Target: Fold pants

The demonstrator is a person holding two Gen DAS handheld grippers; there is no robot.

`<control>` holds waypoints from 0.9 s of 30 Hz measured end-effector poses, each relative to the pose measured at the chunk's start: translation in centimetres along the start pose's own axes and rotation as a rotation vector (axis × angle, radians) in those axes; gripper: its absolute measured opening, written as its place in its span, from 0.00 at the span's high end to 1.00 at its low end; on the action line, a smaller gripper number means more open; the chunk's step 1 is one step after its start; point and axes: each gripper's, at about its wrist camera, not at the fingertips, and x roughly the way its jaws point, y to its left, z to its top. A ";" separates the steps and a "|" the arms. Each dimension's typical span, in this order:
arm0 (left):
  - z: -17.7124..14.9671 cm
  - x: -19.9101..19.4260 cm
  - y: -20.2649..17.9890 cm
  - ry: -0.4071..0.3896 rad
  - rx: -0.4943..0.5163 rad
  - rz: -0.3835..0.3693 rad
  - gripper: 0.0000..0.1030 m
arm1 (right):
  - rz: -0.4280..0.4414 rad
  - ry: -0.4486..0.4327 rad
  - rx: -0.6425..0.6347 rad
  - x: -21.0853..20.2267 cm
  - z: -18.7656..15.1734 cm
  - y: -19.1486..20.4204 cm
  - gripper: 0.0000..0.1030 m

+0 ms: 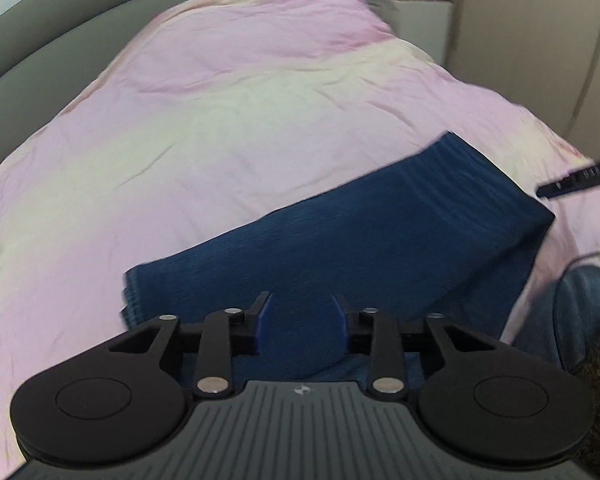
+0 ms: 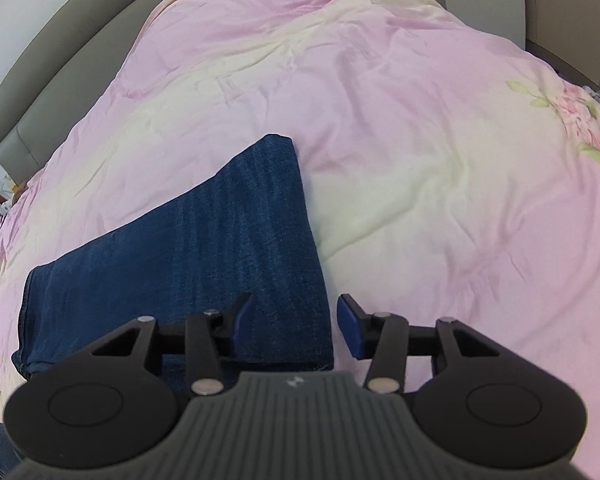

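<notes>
Your left gripper (image 1: 300, 320) and right gripper (image 2: 296, 328) hang spread, empty, over the pants (image 2: 220, 248); poised to grab edges.

Pants (image 1: 380, 240) (image 2: 204, 264): dark blue denim, lying flat as one long folded band, layers stacked. The band is running diagonally across the pink-and-cream bed cover, the hem end sitting to the left in both views with stitched edges showing, the opposite end squared off with a clean straight edge. Faint vertical fade lines are showing across the fabric. Surface is looking smooth, no bunching visible.
</notes>
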 end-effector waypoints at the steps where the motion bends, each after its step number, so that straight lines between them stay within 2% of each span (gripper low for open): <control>1: 0.5 0.9 -1.1 0.005 0.057 -0.021 0.75 | 0.003 0.003 -0.009 0.0 0.2 0.1 0.61; 5: 0.7 4.8 -5.6 0.026 0.275 -0.154 0.92 | -0.009 0.012 -0.045 0.4 0.7 0.1 0.61; 7: 0.7 7.2 -7.2 0.062 0.333 -0.184 0.95 | -0.007 0.020 -0.043 0.7 0.6 -0.1 0.61; 11: -0.7 11.4 -8.6 0.179 0.366 -0.214 1.00 | 0.007 0.031 -0.052 1.2 0.1 -0.5 0.61; 15: -2.4 13.6 -10.6 0.220 0.495 -0.191 1.00 | 0.004 0.047 -0.085 2.0 -0.1 -0.8 0.61; 18: -1.4 14.2 -10.7 0.264 0.518 -0.219 1.00 | 0.031 0.047 -0.098 2.6 0.3 -1.2 0.61; 21: 0.5 13.5 -9.1 0.269 0.470 -0.295 1.00 | 0.057 0.029 -0.095 2.9 1.4 -1.2 0.61; 24: 2.8 13.6 -7.2 0.235 0.448 -0.266 0.98 | 0.093 0.022 -0.070 3.1 2.9 -1.2 0.61; 27: 5.2 14.7 -5.6 0.218 0.439 -0.211 0.98 | 0.093 0.029 -0.091 3.9 4.3 -0.6 0.61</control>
